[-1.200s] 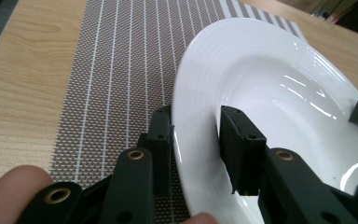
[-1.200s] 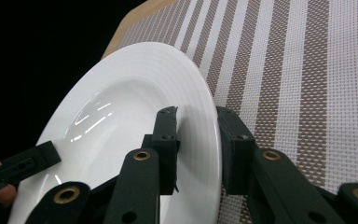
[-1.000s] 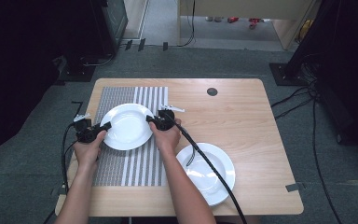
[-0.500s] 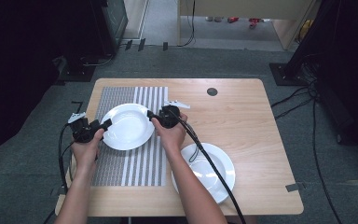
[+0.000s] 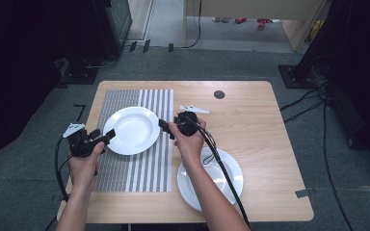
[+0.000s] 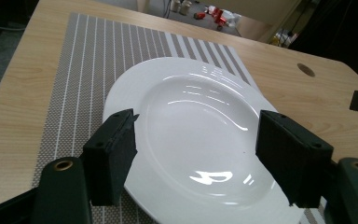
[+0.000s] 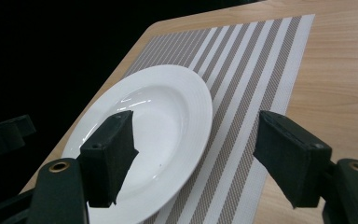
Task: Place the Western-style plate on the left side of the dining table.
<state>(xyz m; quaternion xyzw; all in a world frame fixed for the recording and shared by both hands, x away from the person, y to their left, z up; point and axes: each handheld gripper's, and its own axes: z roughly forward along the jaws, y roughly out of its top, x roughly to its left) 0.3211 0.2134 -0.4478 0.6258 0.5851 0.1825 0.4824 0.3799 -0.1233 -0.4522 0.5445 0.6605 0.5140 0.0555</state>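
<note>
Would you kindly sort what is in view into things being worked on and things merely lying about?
In use:
- plate on the striped mat
- striped mat
- left hand-held gripper, open
- right hand-held gripper, open

Lying about:
- second plate
- floor cables

White plate (image 5: pixel 130 130), grey placemat (image 5: pixel 147 163) with white stripes, pale wood table (image 5: pixel 260 125), second white plate (image 5: pixel 231 168), black hand-held gripper (image 5: pixel 164 126)

no readable text, label, brand, number or sign anywhere in these views
</note>
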